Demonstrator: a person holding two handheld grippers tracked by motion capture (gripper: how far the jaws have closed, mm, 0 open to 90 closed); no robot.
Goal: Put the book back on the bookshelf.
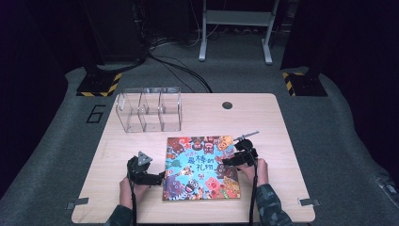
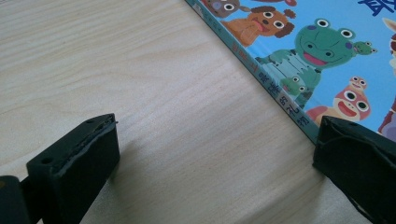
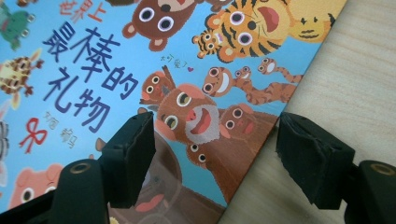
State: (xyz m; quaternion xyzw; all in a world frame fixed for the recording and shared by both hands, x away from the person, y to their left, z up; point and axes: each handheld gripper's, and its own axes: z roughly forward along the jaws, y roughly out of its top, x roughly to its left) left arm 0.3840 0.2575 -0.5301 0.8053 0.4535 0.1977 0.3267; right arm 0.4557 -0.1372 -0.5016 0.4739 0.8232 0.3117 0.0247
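The book (image 1: 201,167) lies flat at lower centre on the tabletop (image 1: 263,117). The left gripper (image 1: 159,177) (jaws wide apart, holding nothing) sits at its left edge. The right gripper (image 1: 229,161) straddles its right edge, jaws parted, gripping nothing.

Both forearms reach in low from the near side. The left gripper (image 1: 157,176) sits low with its jaws spread wide, pointing right. The right gripper (image 1: 229,160) points left, jaws parted, seemingly clamping nothing, its hand (image 1: 260,170) behind.
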